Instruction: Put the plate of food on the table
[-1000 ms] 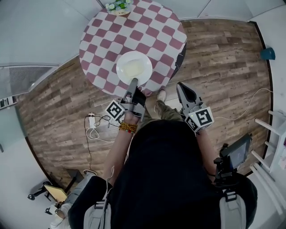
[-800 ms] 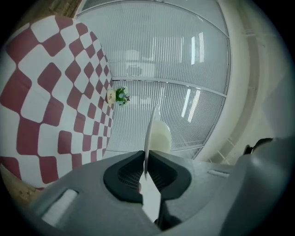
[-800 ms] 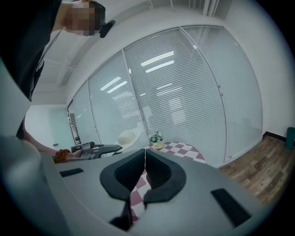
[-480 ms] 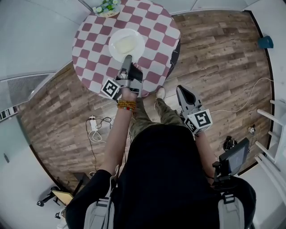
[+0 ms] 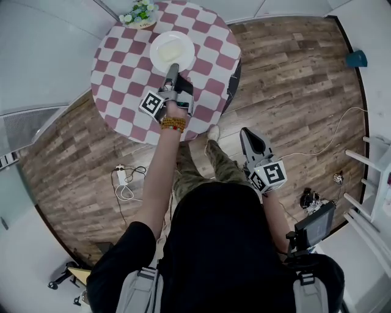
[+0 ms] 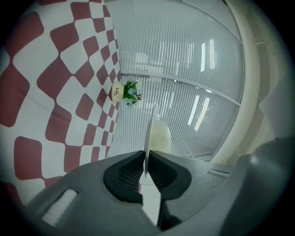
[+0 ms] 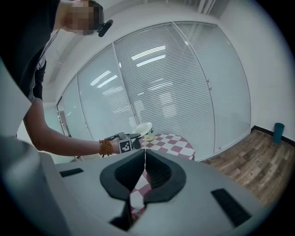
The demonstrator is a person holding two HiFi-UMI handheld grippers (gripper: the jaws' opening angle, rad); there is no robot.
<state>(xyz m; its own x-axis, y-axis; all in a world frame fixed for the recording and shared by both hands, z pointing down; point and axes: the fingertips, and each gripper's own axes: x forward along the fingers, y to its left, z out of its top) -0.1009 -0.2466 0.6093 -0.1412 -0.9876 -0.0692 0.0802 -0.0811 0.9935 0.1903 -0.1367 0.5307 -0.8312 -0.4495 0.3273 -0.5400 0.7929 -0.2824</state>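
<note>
The plate of food (image 5: 172, 52) is over the checkered table (image 5: 116, 67) at your 12 o'clock, its near rim pinched in your left tool (image 5: 173, 67). Flowers (image 5: 139, 12) stand at its 10 o'clock. Your right tool (image 5: 249, 134) hangs at 4 o'clock, jaws together on nothing.

So the plate (image 5: 173, 50) is over the table (image 5: 122, 79), left gripper (image 5: 173, 66) on its near rim, flower pot (image 5: 138, 15) behind. Right gripper (image 5: 247, 132) is off right, above the floor (image 5: 293, 79).

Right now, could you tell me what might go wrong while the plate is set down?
The left claw pinches the plate by one rim only, so it could sag and the food slide off. Pushed further, it might bump the flowers at the far edge of the table.
</note>
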